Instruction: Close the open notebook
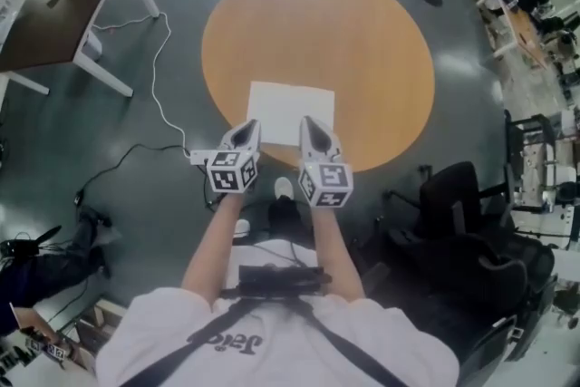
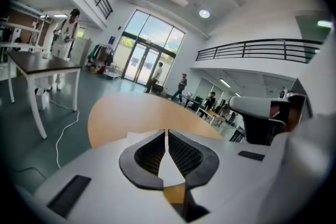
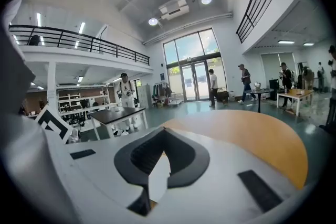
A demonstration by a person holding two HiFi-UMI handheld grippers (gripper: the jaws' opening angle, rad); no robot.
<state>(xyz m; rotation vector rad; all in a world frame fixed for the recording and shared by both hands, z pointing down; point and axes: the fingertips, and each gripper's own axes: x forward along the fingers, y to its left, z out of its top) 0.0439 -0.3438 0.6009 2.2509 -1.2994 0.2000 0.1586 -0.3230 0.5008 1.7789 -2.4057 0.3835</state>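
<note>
The open notebook (image 1: 291, 111) lies flat and white on the round orange bench (image 1: 362, 41), in the lower middle of the head view, close to the bench's near rim. I judge it light, with thin floppy pages that would crease under a hard pinch, and likely to slide on the smooth top. I would take it at one outer side edge, lift that half and fold it over; I cannot make out the spine.

My left gripper (image 1: 251, 128) has its fingers (image 2: 149, 152) pressed together on nothing; my right gripper (image 1: 309, 123) likewise has its fingers (image 3: 184, 157) together at the tips and holds nothing. Both sets of tips sit over the notebook's near edge, left and right, with white page showing beneath them; I cannot tell if they touch it.
</note>
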